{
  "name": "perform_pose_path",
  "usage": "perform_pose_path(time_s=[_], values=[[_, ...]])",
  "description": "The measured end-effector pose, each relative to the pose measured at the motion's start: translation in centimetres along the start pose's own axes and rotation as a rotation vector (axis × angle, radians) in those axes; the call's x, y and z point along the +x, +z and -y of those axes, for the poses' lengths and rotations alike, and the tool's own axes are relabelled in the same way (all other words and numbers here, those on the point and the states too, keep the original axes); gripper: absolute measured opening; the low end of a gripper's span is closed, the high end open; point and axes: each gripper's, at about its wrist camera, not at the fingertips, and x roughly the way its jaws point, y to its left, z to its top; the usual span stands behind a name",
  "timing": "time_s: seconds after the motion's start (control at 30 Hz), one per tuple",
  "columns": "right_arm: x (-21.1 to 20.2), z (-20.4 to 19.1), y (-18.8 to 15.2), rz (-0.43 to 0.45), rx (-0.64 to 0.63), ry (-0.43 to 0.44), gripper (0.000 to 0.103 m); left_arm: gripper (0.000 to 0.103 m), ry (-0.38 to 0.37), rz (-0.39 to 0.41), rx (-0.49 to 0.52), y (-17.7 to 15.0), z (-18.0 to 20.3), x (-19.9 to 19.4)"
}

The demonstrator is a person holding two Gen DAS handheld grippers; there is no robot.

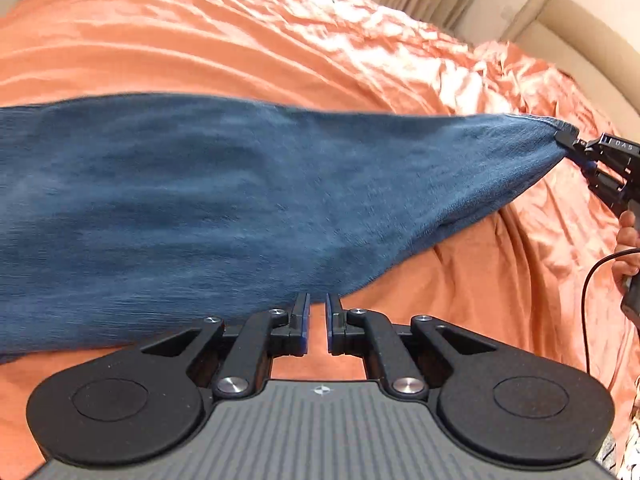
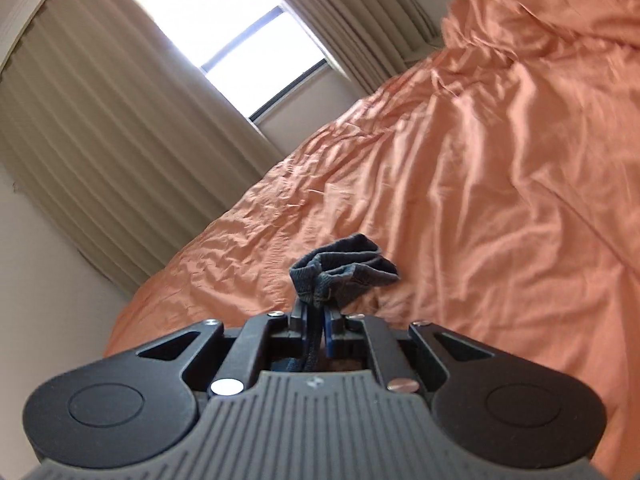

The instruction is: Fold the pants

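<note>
The blue pants (image 1: 208, 200) hang stretched across the left wrist view, lifted above the orange bed cover (image 1: 240, 40). My left gripper (image 1: 318, 304) has its fingertips at the lower edge of the cloth with a narrow gap between them; the tips are hidden behind the fabric, so a hold cannot be confirmed. My right gripper (image 1: 568, 140) is shut on the pants' right end and pulls it taut. In the right wrist view the right gripper (image 2: 316, 316) pinches a bunched blue hem (image 2: 346, 268) that sticks out past the fingers.
The wrinkled orange bed cover (image 2: 480, 160) fills the bed. Beige curtains (image 2: 100, 120) and a bright window (image 2: 224, 20) stand beyond its far edge. A beige headboard (image 1: 568, 32) is at the right. A black cable (image 1: 588, 300) hangs by the person's hand (image 1: 628, 240).
</note>
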Motion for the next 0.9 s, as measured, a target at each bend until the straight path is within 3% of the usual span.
perform_pose_path(time_s=[0.2,0.4,0.53,0.63,0.83,0.9], values=[[0.0,-12.3,0.3,0.023,-0.221,0.051,0.003,0.007,0.034,0.106,-0.043,0.8,-4.5,-5.4],[2.3,-23.2,-3.1,-0.015,-0.343,0.119,0.003,0.007,0.056,0.189,-0.083,1.8,-9.5,-10.2],[4.8,-28.6,-8.1,-0.084,-0.401,0.16,0.003,0.007,0.067,0.216,-0.101,1.8,-12.8,-12.3],[7.0,-30.9,-13.7,-0.181,-0.449,0.178,0.003,0.007,0.063,0.219,-0.138,1.4,-15.3,-13.0],[11.2,-31.4,-25.6,-0.455,-0.556,0.125,0.003,0.009,0.002,0.197,-0.25,-0.6,-19.9,-12.7],[11.7,-30.5,-27.6,-0.49,-0.565,0.101,0.003,0.019,-0.032,0.2,-0.277,-1.1,-20.8,-12.6]])
